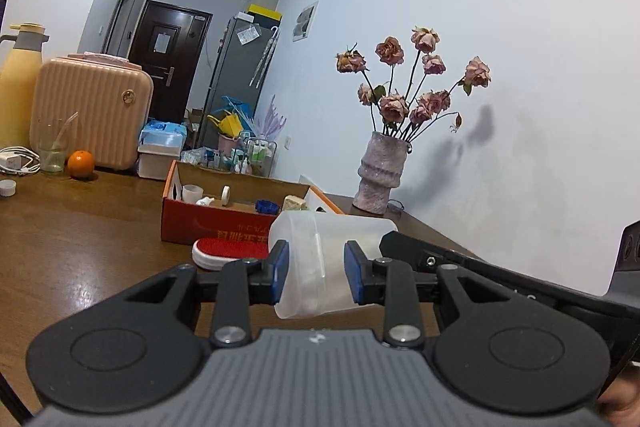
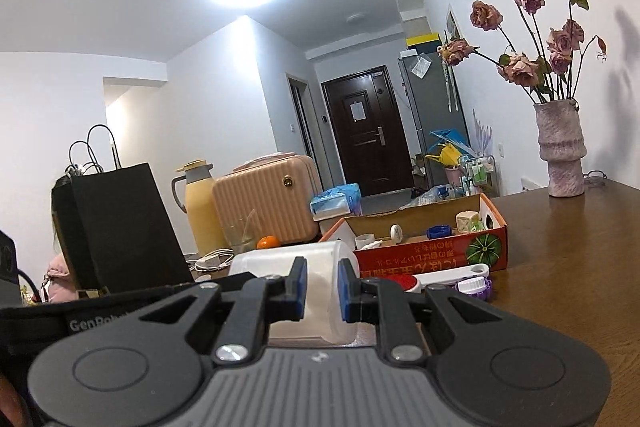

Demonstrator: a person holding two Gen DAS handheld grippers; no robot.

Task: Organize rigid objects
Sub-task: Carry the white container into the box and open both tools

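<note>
A translucent white plastic container [image 1: 332, 235] lies on its side in the air above the wooden table [image 1: 80, 247], held from two sides. My left gripper [image 1: 316, 267] is shut on one end, blue pads pressing its wall. My right gripper [image 2: 322, 287] is shut on the other end of the container [image 2: 280, 261]; its black body [image 1: 440, 259] shows at the right of the left wrist view. Beyond stands an open red cardboard box [image 1: 212, 223] [image 2: 420, 255] holding several small items. A red-and-white brush [image 1: 228, 253] [image 2: 404, 281] lies in front of it.
A vase of dried roses [image 1: 380, 175] [image 2: 560, 151] stands by the wall. An orange [image 1: 80, 165], a glass [image 1: 52, 147], a peach suitcase [image 1: 92, 115] and a yellow thermos [image 2: 200, 211] sit at the far side. A black paper bag [image 2: 120, 227] and a purple-white cap [image 2: 476, 287] are nearby.
</note>
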